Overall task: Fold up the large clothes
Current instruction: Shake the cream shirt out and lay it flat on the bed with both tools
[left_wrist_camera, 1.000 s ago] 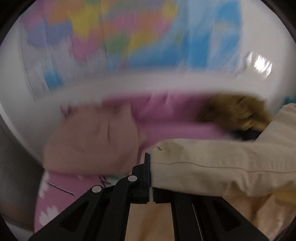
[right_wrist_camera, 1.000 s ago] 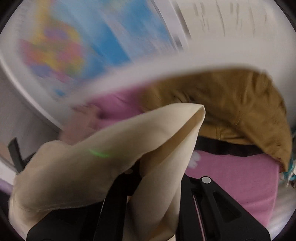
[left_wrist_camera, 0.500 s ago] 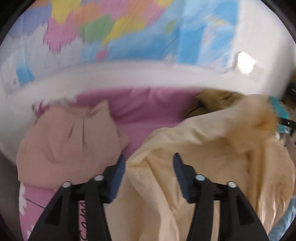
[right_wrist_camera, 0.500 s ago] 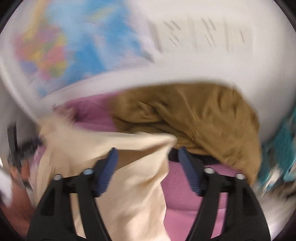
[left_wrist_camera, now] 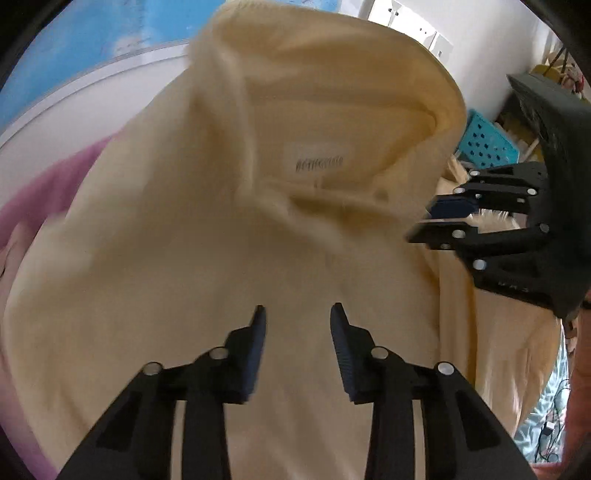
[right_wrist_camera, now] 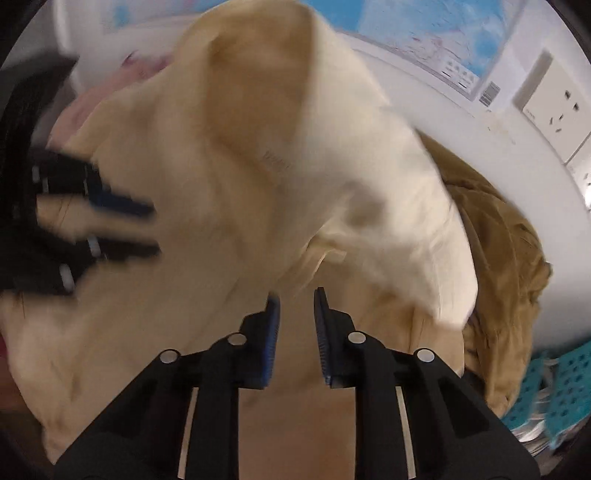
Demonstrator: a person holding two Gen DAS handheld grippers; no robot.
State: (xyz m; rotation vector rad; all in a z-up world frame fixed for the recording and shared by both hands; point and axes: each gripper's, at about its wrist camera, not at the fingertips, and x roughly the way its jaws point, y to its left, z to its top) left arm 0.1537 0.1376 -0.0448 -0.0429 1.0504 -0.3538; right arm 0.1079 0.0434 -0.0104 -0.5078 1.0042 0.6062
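A large cream garment (left_wrist_camera: 229, 229) fills the left wrist view, heaped and blurred, with a white label (left_wrist_camera: 314, 162) showing near its raised fold. My left gripper (left_wrist_camera: 297, 321) hovers over it. Its jaws are closing with a clear gap, and no cloth is pinched between the pads. The right gripper (left_wrist_camera: 432, 221) reaches in from the right edge of the cloth. In the right wrist view the same cream garment (right_wrist_camera: 229, 177) billows up. My right gripper (right_wrist_camera: 295, 299) stands over it with a narrow gap, closing, nothing pressed between the pads. The left gripper (right_wrist_camera: 122, 229) shows blurred at the left.
A mustard-brown garment (right_wrist_camera: 509, 277) lies to the right of the cream one. Pink cloth (left_wrist_camera: 44, 184) lies to its left. A teal perforated basket (left_wrist_camera: 487, 144) (right_wrist_camera: 554, 387) stands at the right. A wall map (right_wrist_camera: 424, 22) and a wall socket (right_wrist_camera: 557, 107) are behind.
Both grippers, shut on the cream garment a second ago, let go and opened wide; now their jaws stand narrower. The garment has swung up to fill both views, and each gripper now shows in the other's view.
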